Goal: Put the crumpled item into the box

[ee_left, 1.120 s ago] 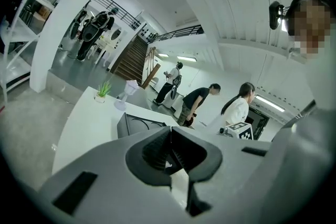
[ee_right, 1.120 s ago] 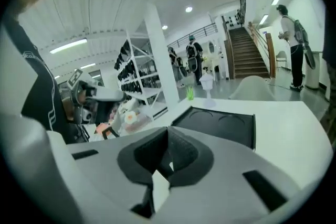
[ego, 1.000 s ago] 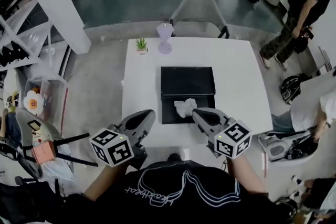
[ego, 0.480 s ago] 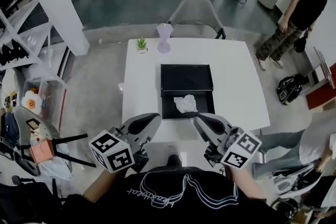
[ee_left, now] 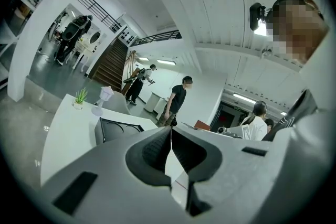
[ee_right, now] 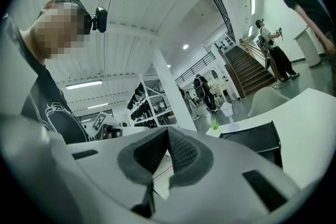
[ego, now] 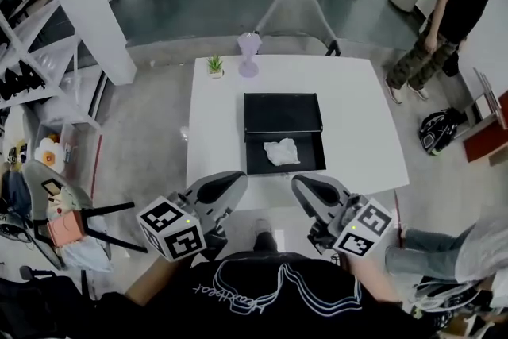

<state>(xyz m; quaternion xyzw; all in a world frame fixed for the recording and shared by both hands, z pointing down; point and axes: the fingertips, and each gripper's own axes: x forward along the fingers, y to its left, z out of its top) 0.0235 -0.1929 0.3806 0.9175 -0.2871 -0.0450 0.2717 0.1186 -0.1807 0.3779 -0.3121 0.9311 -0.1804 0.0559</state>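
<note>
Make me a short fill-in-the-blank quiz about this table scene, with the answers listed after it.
1. The crumpled item lies ____ the black box.
2. The left gripper and the right gripper both have their jaws ____.
3. The small potted plant stands at the far ____ corner of the table.

Missing words: inside; shut; left.

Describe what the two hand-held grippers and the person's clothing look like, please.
Both the left gripper and right gripper have smooth grey shells tapering to rounded jaws lined with dark ribbed pads. Each carries a white cube with black square markers. The person wears a black top with a white line print.
</note>
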